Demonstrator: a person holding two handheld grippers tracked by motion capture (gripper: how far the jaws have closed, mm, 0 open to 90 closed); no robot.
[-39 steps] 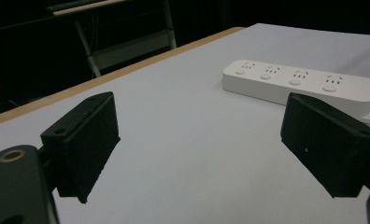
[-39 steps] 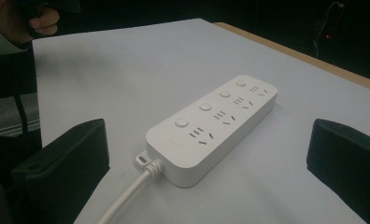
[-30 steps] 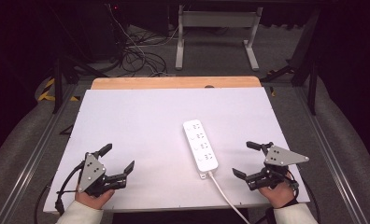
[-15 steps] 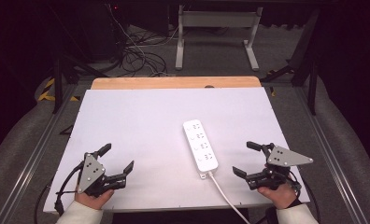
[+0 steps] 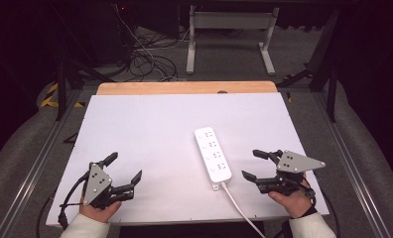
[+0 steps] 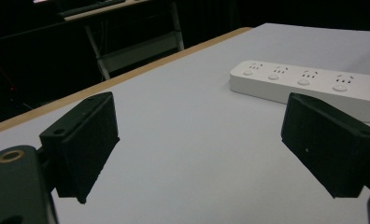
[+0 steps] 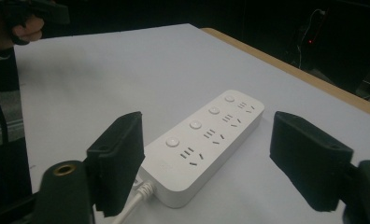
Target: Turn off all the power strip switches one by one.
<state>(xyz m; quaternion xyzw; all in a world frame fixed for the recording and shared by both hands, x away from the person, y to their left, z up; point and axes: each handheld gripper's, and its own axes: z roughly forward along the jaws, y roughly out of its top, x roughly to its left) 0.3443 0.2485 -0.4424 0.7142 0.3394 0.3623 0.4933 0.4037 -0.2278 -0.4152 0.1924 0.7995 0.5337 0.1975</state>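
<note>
Right of centre on the white table (image 5: 150, 129), a white power strip (image 5: 213, 153) is lying flat, running roughly 12 to 6 o'clock, with its white cord (image 5: 239, 208) trailing off the near edge around 5 o'clock. Left claw (image 5: 122, 167) is sitting at about 7 o'clock by the near edge, jaws spread wide, gripping nothing, well apart from the strip. Right claw (image 5: 257, 164) is hovering at about 4 o'clock, just beside the strip's cord end, also gaping wide and empty. Loads of bare tabletop is showing toward 10 and 12 o'clock, up to the wooden strip (image 5: 184, 88) along the far edge.
</note>
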